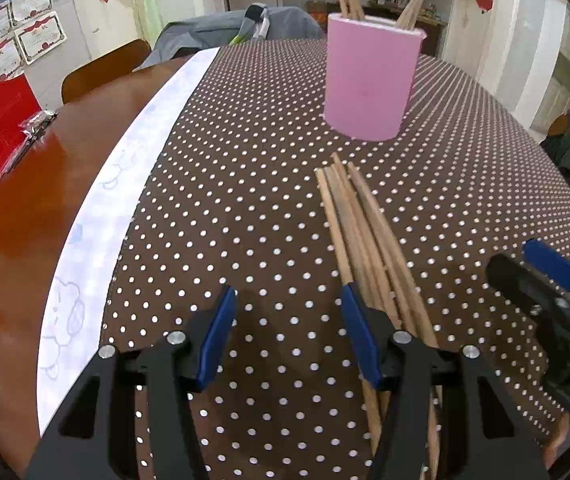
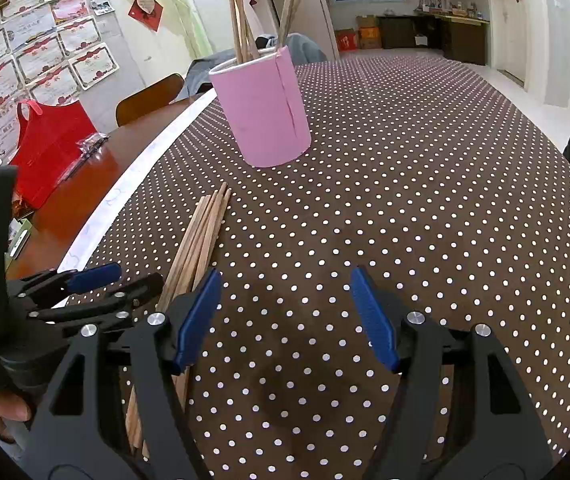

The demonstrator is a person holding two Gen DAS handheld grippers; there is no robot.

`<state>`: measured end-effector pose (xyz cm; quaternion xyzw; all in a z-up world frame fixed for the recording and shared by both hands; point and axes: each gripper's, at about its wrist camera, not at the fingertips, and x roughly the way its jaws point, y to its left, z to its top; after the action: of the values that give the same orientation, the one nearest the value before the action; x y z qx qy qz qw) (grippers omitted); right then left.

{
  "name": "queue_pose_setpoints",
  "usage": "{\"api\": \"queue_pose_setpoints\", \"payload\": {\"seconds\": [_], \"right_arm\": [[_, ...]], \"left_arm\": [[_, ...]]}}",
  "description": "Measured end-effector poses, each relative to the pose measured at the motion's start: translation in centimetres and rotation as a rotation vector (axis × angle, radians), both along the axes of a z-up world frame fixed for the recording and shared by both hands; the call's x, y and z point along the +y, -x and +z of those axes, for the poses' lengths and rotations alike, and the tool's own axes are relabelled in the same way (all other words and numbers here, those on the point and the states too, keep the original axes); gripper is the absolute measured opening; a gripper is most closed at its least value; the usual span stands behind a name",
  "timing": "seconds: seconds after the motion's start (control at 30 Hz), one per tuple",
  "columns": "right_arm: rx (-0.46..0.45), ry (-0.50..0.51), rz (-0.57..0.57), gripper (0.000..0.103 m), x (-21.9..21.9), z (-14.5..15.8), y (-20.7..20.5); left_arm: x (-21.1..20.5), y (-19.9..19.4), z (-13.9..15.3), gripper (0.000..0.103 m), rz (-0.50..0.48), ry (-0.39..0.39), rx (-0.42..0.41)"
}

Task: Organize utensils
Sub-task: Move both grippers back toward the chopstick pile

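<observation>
Both grippers hover low over the dotted worktop [image 2: 425, 160], and the loose chopsticks [image 1: 365, 232] lie in a tight bundle just on the near side of the pink cup [image 1: 369, 80], tips pointing toward it. The left gripper [image 1: 285, 332] has its jaws standing apart with nothing between them, the bundle passing just beside and under its right finger. The right gripper [image 2: 285, 316] is spread apart too, empty, with the bundle under its left finger. Here's the danger, as I judge it: the sticks lie touching one another, so a closing grip could catch several at once or scatter the pile and roll sticks away from the cup. The two grippers sit close together on either side of the bundle, so they could knock each other going in. The cup already holds upright chopsticks [image 2: 241, 20] leaning both ways, which could block a new stick, and a hard poke may tip the cup. Beyond the cup to the left, a red bag [image 2: 51, 148] and a chair [image 2: 149, 98] stand well clear.
</observation>
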<state>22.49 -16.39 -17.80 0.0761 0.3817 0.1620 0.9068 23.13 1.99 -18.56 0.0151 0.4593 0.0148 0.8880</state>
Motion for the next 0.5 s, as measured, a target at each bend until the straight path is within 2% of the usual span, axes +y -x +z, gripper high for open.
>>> {"api": "queue_pose_setpoints", "payload": {"seconds": [0.17,0.27,0.5], "right_arm": [[0.009,-0.001,0.006,0.067,0.1,-0.1,-0.3],[0.01,0.002,0.012,0.067,0.2,-0.1,-0.4],[0.03,-0.008,0.021,0.067,0.4,-0.3,-1.0]], "left_arm": [[-1.0,-0.2,-0.2,0.055,-0.022,-0.033,0.004],[-0.5,-0.4,-0.1,0.055,-0.002,-0.001,0.01],[-0.4,-1.4,-0.1,0.055,-0.006,-0.017,0.02]]}}
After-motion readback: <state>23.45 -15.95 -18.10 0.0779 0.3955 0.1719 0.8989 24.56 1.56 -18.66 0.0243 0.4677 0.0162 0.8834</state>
